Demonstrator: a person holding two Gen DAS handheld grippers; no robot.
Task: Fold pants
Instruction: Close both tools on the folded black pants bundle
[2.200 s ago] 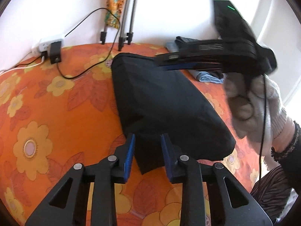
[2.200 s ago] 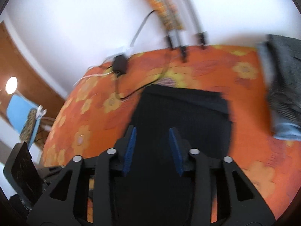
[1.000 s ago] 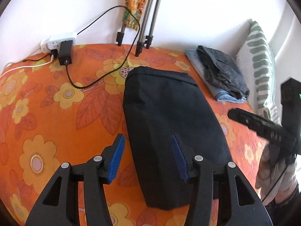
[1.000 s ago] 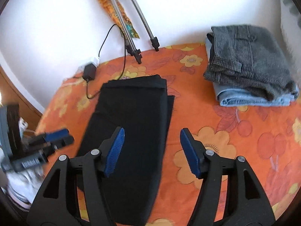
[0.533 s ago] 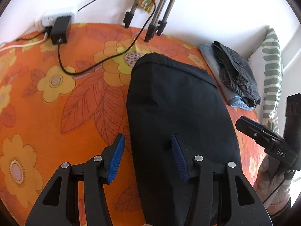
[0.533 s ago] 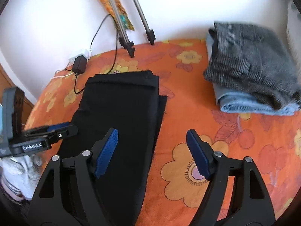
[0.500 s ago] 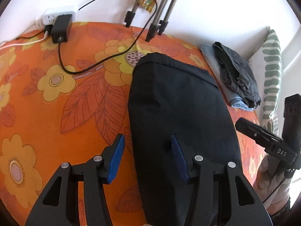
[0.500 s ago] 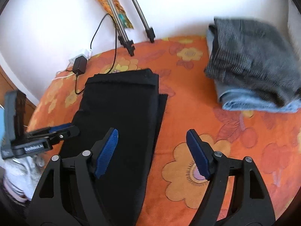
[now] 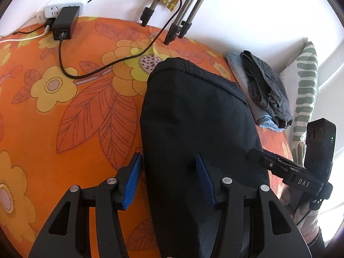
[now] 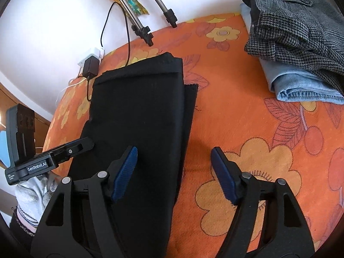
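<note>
Black pants (image 9: 193, 118), folded lengthwise, lie on the orange flowered cover (image 9: 75, 118). In the left wrist view my left gripper (image 9: 168, 167) is open just above the pants' near end, with their left edge between its blue pads. The right wrist view shows my right gripper (image 10: 174, 167) with its jaws closing a little. They straddle the right edge of the pants (image 10: 139, 111), and the pads do not press on the cloth. Each gripper appears in the other's view, the right gripper (image 9: 254, 153) and the left gripper (image 10: 86, 145), both held by gloved hands.
A stack of folded clothes (image 10: 296, 34), grey checked over blue denim, lies to the right of the pants. Tripod legs (image 9: 174, 30), a power strip with a black charger (image 9: 64, 21) and its cable stand at the wall. A striped pillow (image 9: 305, 90) is far right.
Both grippers have sunk closer to the near end of the pants. The left jaws kept their width; the right jaws widened, then narrowed slightly.
</note>
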